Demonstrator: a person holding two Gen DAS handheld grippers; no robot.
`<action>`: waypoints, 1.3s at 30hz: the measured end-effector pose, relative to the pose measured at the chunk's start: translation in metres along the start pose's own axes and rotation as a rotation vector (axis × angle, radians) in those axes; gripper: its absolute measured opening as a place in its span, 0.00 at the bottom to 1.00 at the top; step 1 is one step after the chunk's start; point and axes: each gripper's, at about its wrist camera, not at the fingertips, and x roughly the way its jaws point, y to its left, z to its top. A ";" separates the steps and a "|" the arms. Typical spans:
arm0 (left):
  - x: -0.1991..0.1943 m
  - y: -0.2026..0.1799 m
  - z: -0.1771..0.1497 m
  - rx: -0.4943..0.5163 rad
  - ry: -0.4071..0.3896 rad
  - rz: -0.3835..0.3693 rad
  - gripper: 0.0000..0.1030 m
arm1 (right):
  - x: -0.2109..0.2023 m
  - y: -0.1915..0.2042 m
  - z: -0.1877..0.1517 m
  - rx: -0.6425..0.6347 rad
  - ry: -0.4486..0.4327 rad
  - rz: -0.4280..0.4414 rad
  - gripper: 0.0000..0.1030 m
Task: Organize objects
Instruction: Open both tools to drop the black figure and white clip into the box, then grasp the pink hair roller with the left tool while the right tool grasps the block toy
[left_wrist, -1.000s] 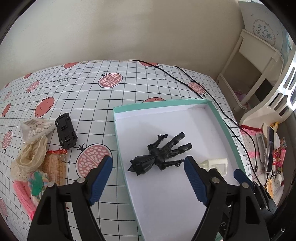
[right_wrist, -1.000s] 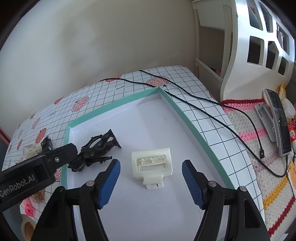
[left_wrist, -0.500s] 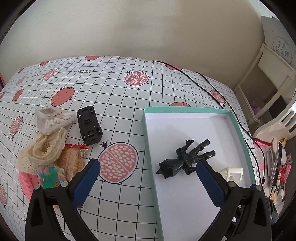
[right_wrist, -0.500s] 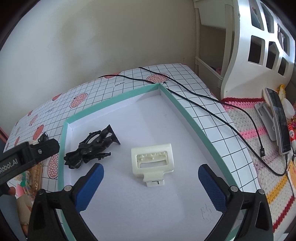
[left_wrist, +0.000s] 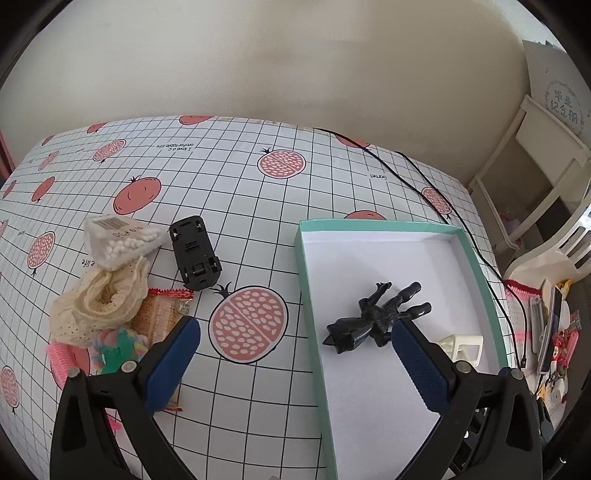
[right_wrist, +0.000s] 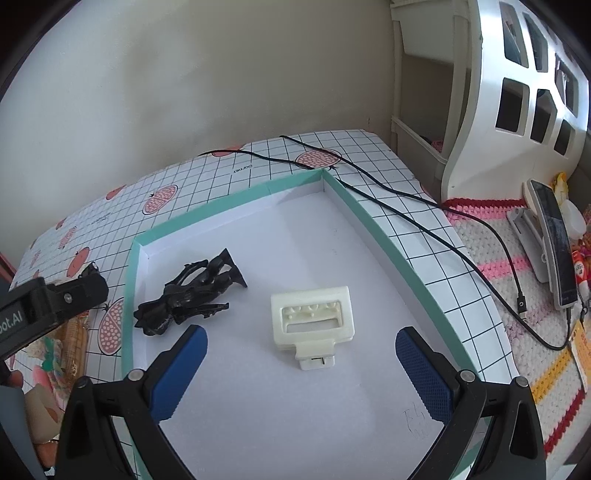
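A shallow box with a teal rim (left_wrist: 306, 280) (right_wrist: 365, 214) and white floor holds a black toy figure (left_wrist: 373, 317) (right_wrist: 188, 293) and a cream plastic clip (left_wrist: 461, 347) (right_wrist: 312, 319). Left of the box on the gridded cloth lie a black toy car chassis (left_wrist: 194, 253), a triangular pack of cotton swabs (left_wrist: 118, 240), a cream lace scrunchie (left_wrist: 99, 299), a biscuit packet (left_wrist: 159, 317), a pastel toy (left_wrist: 114, 350) and a pink comb (left_wrist: 62, 363). My left gripper (left_wrist: 295, 354) hangs open over the box's left edge, holding nothing. My right gripper (right_wrist: 301, 363) is open above the box floor, just short of the clip.
A black cable (right_wrist: 388, 188) (left_wrist: 424, 177) runs along the box's far side to the table's right edge. White shelving (right_wrist: 509, 92) and a crocheted mat (right_wrist: 517, 266) with a phone (right_wrist: 554, 247) stand to the right. A wall backs the table.
Both grippers have opened wide. The left one has shifted left, away from the black figure lying in the box. The right one has drawn back a little from the clip.
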 end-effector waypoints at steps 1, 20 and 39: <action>-0.004 0.002 0.000 0.001 -0.005 0.001 1.00 | -0.004 0.003 0.002 -0.006 -0.011 0.007 1.00; -0.066 0.108 -0.002 -0.115 -0.053 0.062 1.00 | -0.042 0.120 -0.011 -0.240 0.004 0.156 1.00; -0.068 0.209 -0.043 -0.298 0.109 0.152 1.00 | -0.035 0.218 -0.058 -0.415 0.207 0.347 1.00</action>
